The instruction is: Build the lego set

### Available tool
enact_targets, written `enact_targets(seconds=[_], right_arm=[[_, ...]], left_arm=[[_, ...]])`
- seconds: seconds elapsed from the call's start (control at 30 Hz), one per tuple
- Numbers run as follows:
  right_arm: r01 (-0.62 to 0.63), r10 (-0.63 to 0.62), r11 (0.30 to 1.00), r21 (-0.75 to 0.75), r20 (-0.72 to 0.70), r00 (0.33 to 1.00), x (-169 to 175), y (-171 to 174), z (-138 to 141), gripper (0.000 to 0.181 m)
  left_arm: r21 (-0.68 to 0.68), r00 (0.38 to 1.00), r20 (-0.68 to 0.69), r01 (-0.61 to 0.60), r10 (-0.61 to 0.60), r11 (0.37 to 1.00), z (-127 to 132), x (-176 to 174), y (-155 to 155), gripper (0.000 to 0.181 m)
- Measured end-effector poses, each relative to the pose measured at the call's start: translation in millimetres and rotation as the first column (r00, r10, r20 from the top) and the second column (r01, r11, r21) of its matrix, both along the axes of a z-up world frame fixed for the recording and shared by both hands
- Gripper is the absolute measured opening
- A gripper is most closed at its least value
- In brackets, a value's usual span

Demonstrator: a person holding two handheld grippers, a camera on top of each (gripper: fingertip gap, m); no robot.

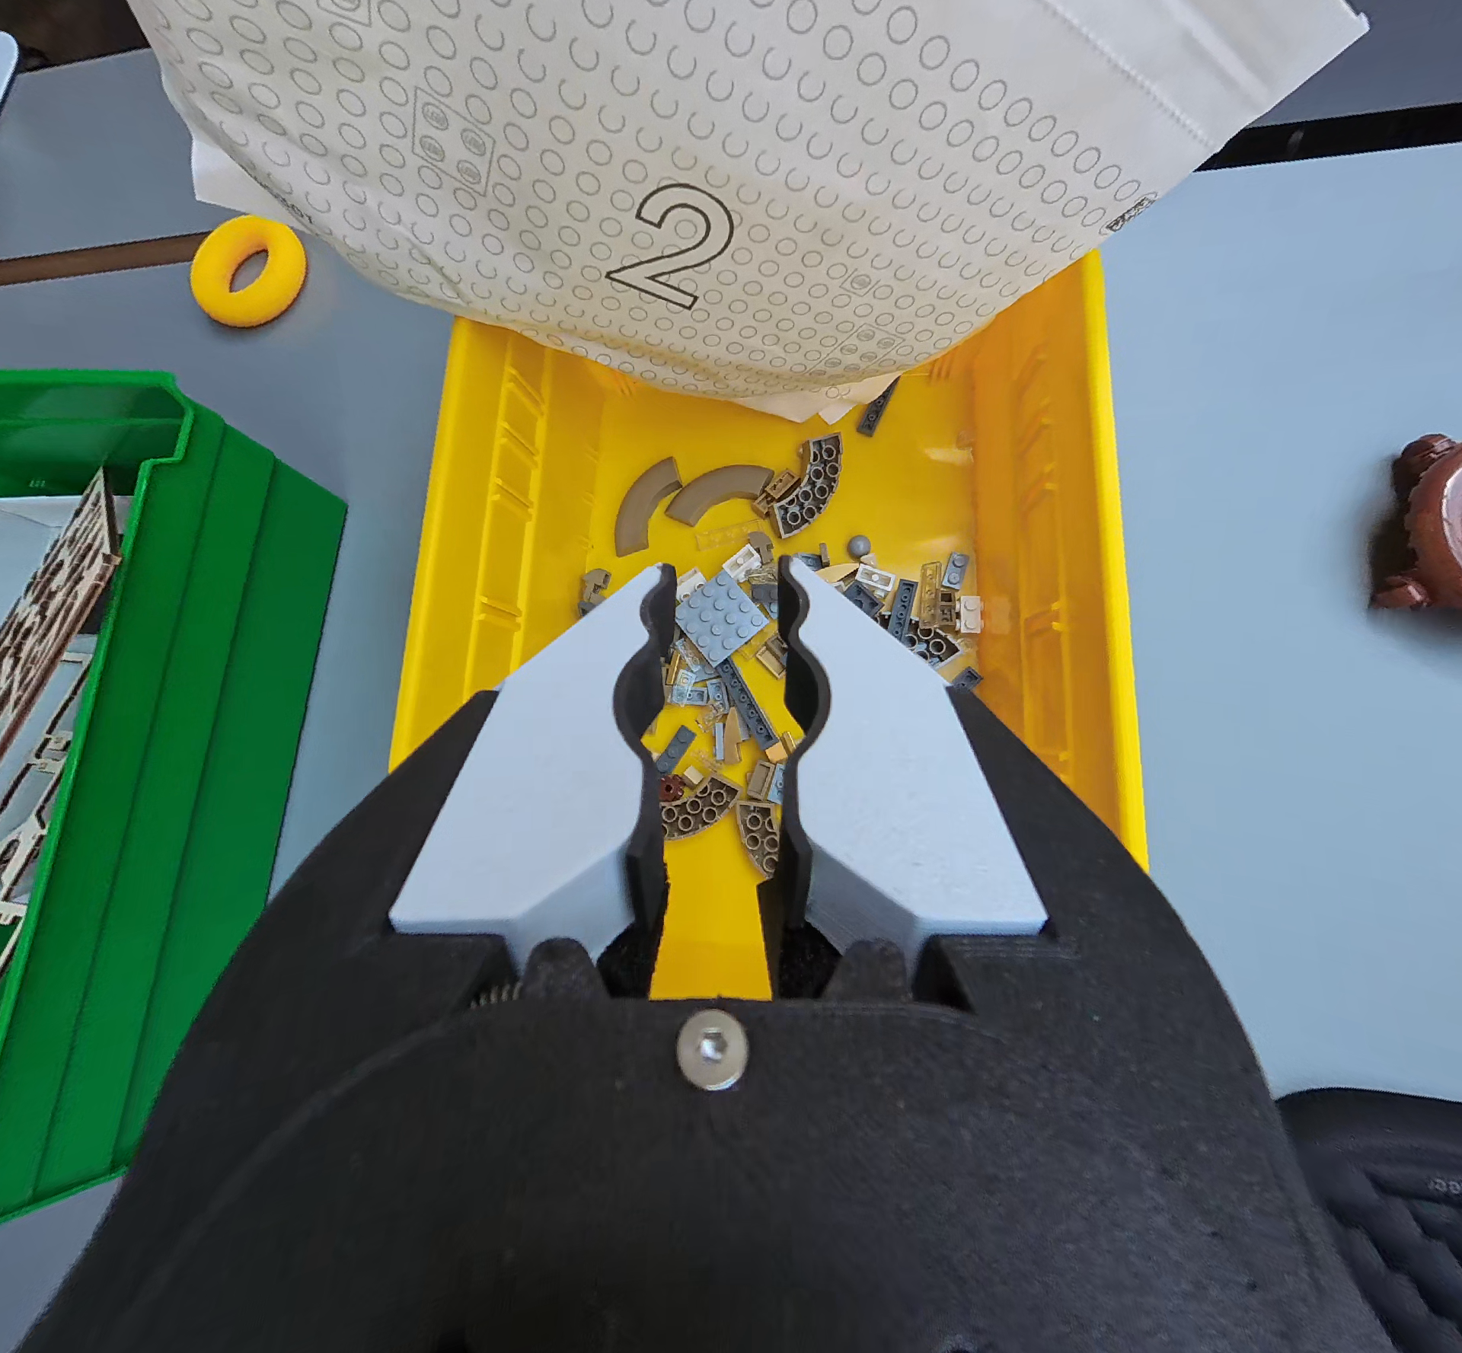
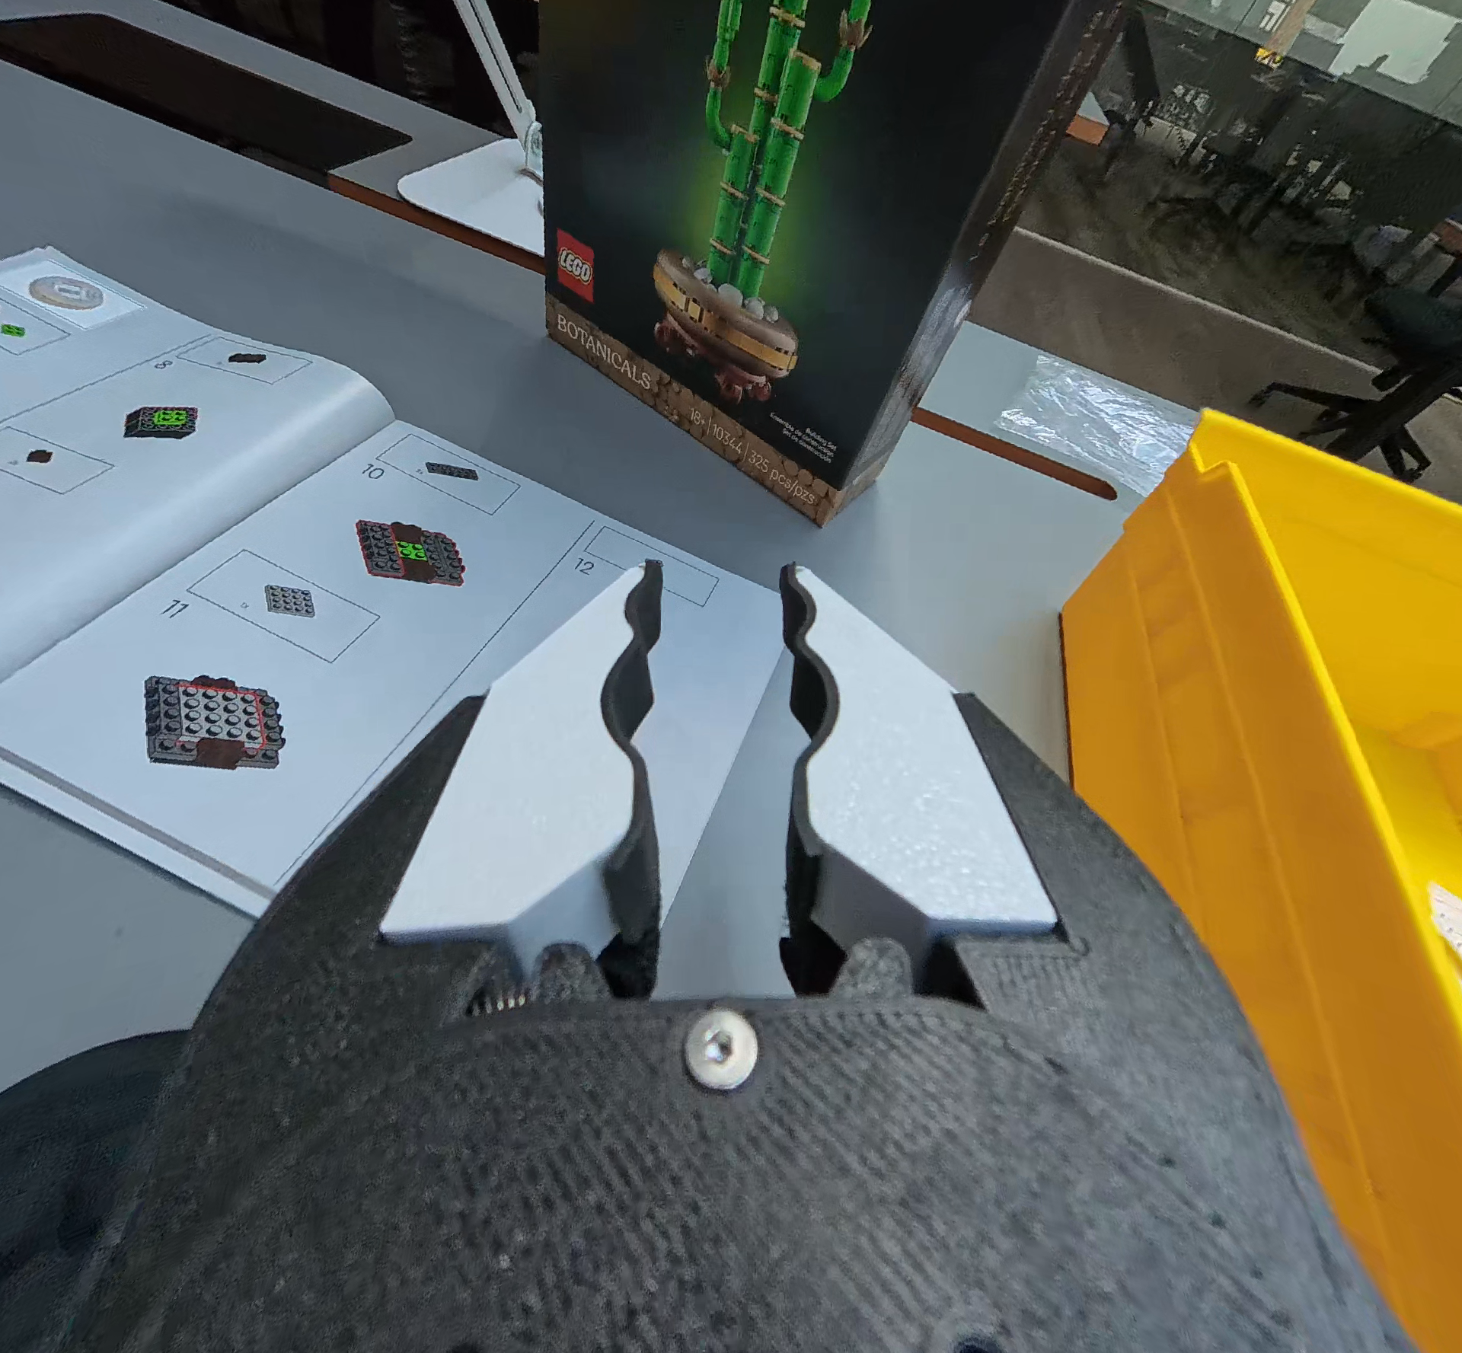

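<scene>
Nearest, the left tool [image 1: 724, 575], jaws apart and empty over the yellow bin [image 1: 506, 492], could scatter the loose bricks [image 1: 724, 615] if it digs in carelessly.

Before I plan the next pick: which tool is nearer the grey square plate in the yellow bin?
Left. The left tool hangs open right over the grey square plate in the yellow bin; the right tool sits over the booklet, beside the bin.

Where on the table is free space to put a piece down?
Bare table lies between the green bin and yellow bin, and between the booklet and box. The yellow bin's floor is crowded with bricks.
</scene>
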State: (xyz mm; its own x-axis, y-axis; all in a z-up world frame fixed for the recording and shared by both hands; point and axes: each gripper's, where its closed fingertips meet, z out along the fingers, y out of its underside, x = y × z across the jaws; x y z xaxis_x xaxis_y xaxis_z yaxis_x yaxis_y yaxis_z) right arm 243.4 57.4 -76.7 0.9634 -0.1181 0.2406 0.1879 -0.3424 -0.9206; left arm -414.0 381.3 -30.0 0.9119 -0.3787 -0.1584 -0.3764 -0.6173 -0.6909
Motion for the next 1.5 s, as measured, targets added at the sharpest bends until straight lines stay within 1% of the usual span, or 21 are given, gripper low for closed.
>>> enact_targets(seconds=[0.1,0.27,0.4,0.47,0.53,0.57,0.63,0.7,0.77,0.8,0.9,0.97,1.03,1.07,1.1,1.13,1.17,1.27,1.3,1.4,1.5], right_arm=[[-0.018,0.017,1.000,0.023,0.036,0.999,0,1,1,0.029],[-0.126,0.119,0.988,0.085,0.079,0.990,-11,1,10,0.029],[-0.187,0.168,0.976,0.112,0.161,0.972,-18,-1,18,0.029],[-0.215,0.188,0.967,0.133,0.193,0.963,-22,-2,24,0.027],[-0.234,0.204,0.959,0.160,0.183,0.962,-24,-3,27,0.026],[-0.237,0.207,0.957,0.167,0.179,0.962,-23,-3,27,0.026],[-0.219,0.190,0.964,0.150,0.190,0.963,-18,-2,23,0.026],[-0.203,0.180,0.975,0.086,0.220,0.959,-13,-2,13,0.026],[-0.187,0.170,0.982,0.041,0.259,0.951,-11,-3,8,0.026],[-0.187,0.172,0.982,0.028,0.274,0.946,-12,-4,8,0.026],[-0.146,0.134,0.989,0.016,0.302,0.944,-11,-8,15,0.026],[-0.108,0.098,0.994,0.015,0.305,0.947,-12,-12,21,0.027],[-0.098,0.082,0.994,0.044,0.287,0.954,-21,-16,28,0.027],[-0.100,0.079,0.993,0.061,0.275,0.958,-28,-18,31,0.027],[-0.100,0.076,0.992,0.075,0.268,0.960,-33,-20,32,0.027],[-0.099,0.073,0.992,0.084,0.268,0.961,-37,-21,33,0.027],[-0.097,0.069,0.991,0.090,0.272,0.960,-40,-23,33,0.027],[-0.099,0.069,0.989,0.110,0.255,0.965,-46,-24,34,0.027],[-0.101,0.070,0.988,0.118,0.243,0.968,-47,-24,35,0.027],[-0.089,0.055,0.984,0.153,0.213,0.976,-42,-27,40,0.024],[-0.074,0.044,0.982,0.172,0.175,0.984,-36,-31,41,0.024]], left_arm=[[0.015,1.000,-0.003,0.008,-0.008,1.000,-2,0,0,0.023],[0.020,1.000,-0.023,0.007,-0.007,1.000,-6,-6,-2,0.022],[0.031,1.000,-0.016,0.005,-0.004,1.000,-6,-10,-7,0.020],[0.054,0.998,-0.058,0.008,-0.005,0.998,-3,-16,-7,0.019],[0.083,0.995,-0.103,0.025,-0.016,0.996,1,-20,-6,0.018],[0.065,0.992,-0.123,0.043,-0.034,0.997,-1,-21,-7,0.018],[-0.019,0.973,-0.205,0.102,-0.103,0.995,-11,-24,-8,0.014],[-0.066,0.911,-0.347,0.211,-0.221,0.975,-19,-28,-3,0.013],[-0.120,0.812,-0.483,0.309,-0.328,0.943,-27,-32,7,0.016],[-0.168,0.753,-0.527,0.362,-0.394,0.917,-33,-32,11,0.017],[-0.351,0.565,-0.566,0.494,-0.600,0.796,-60,-32,16,0.019],[-0.471,0.430,-0.563,0.535,-0.706,0.702,-79,-37,17,0.018],[-0.560,0.303,-0.578,0.529,-0.758,0.638,-93,-50,23,0.020],[-0.590,0.253,-0.586,0.519,-0.770,0.619,-98,-56,26,0.022],[-0.615,0.216,-0.588,0.506,-0.779,0.605,-101,-61,29,0.022],[-0.638,0.202,-0.576,0.494,-0.792,0.590,-104,-64,29,0.022],[-0.649,0.201,-0.564,0.493,-0.801,0.580,-106,-64,29,0.022],[-0.641,0.183,-0.545,0.539,-0.819,0.547,-108,-55,32,0.024],[-0.650,0.169,-0.536,0.543,-0.827,0.532,-110,-55,31,0.023],[-0.688,0.096,-0.535,0.526,-0.839,0.499,-116,-60,32,0.021],[-0.718,0.063,-0.515,0.514,-0.855,0.470,-120,-65,33,0.019]])
